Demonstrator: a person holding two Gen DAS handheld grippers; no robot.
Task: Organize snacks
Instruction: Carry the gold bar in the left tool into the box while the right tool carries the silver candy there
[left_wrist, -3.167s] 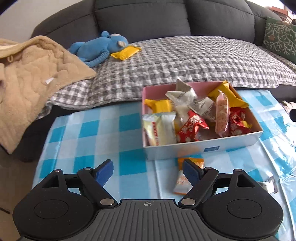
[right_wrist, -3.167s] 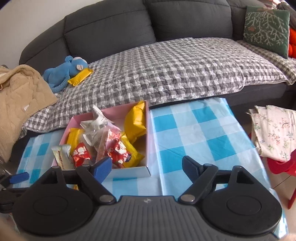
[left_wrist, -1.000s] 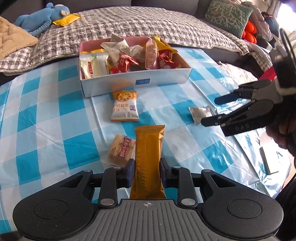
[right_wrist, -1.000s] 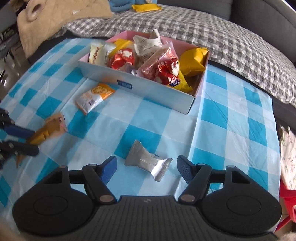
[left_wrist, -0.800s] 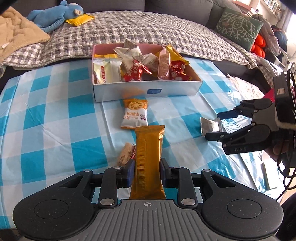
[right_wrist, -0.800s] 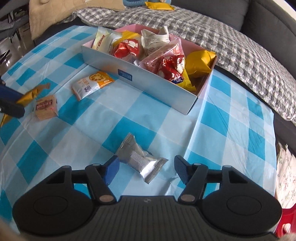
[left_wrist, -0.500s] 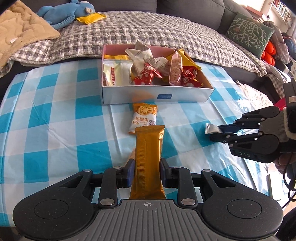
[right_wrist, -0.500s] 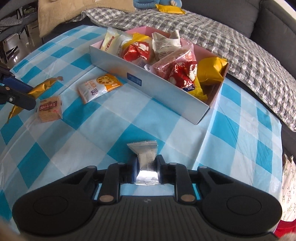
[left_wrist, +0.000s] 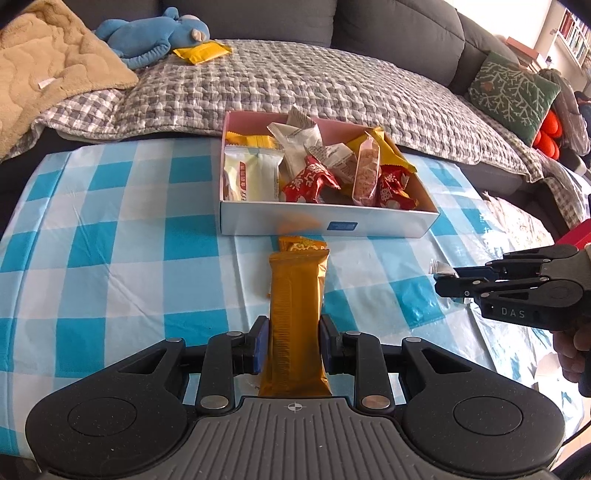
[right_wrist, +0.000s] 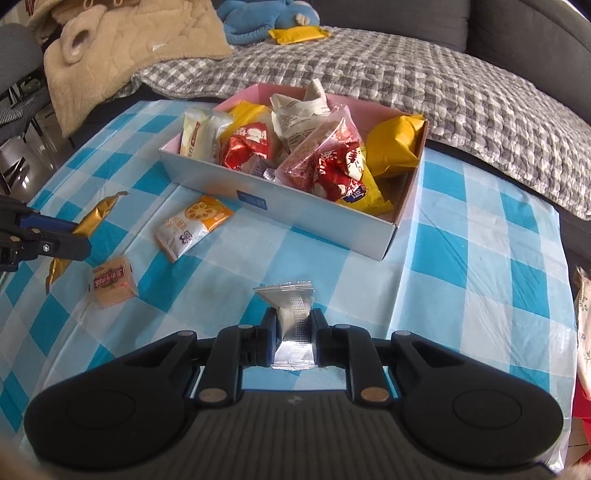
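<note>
Desk (left_wrist: 110, 240) has a blue-and-white checked cloth, pushed up against a dark grey sofa (left_wrist: 388, 33) with a grey gingham quilt (left_wrist: 295, 85), a blue plush (left_wrist: 155, 33) and a tan blanket (left_wrist: 48, 74). Snack box (right_wrist: 280, 206) sits mid-desk, full. Left tool (left_wrist: 291, 347) is clamped on a gold bar (left_wrist: 295, 295); right tool (right_wrist: 293, 336) pinches a silver packet (right_wrist: 293, 314). An orange cookie pack (right_wrist: 192, 225) and a brown cracker (right_wrist: 110, 282) lie loose near the box.

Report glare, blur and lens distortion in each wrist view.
Left wrist view: sharp; fisheye bows the checked tablecloth; orange reflection on the snack box front wall. Right wrist view: window glare shines off the silver packet; the couch edge curves; corners black.
</note>
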